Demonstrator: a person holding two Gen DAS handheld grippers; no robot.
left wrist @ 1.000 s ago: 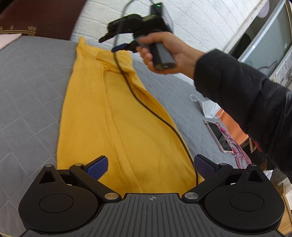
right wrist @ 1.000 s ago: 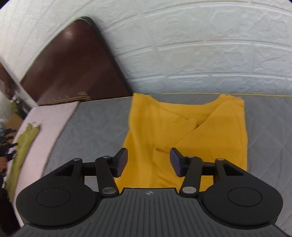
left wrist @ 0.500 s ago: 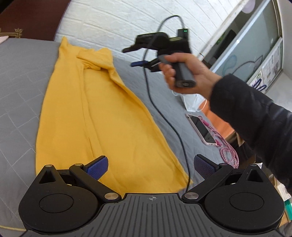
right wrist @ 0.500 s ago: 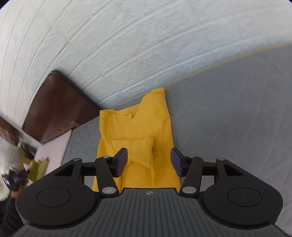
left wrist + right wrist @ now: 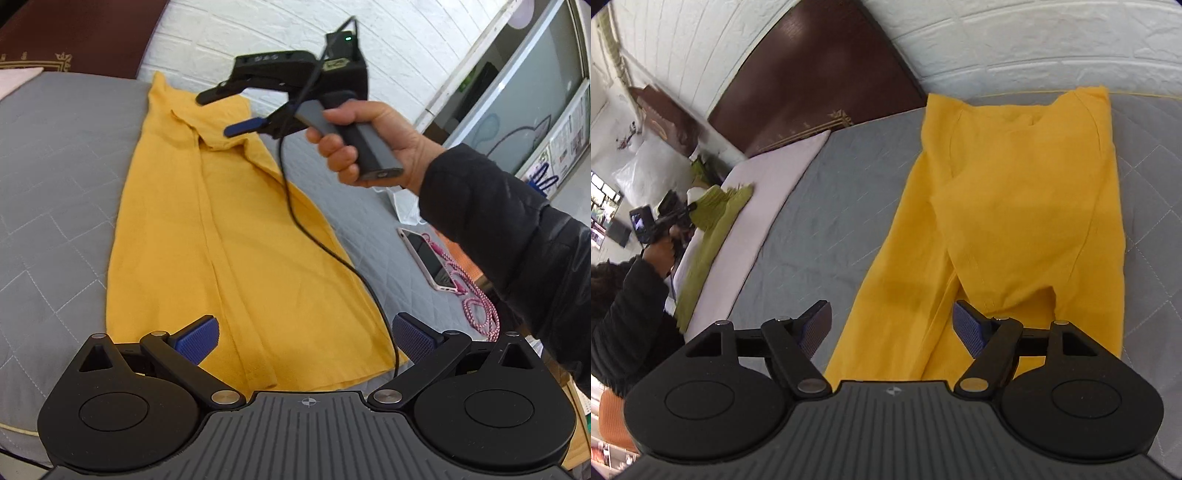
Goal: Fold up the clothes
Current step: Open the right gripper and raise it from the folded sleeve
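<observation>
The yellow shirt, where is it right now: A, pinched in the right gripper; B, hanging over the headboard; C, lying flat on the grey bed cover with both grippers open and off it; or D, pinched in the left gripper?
C: the yellow shirt lies spread on the grey bed cover, while the left gripper and the right gripper are both open with nothing between their fingers.

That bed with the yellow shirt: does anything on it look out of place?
A phone with a pink braided cord lies on the grey bedspread beside the yellow shirt, stray clutter for a folding surface. Nothing spilled or damaged.
</observation>
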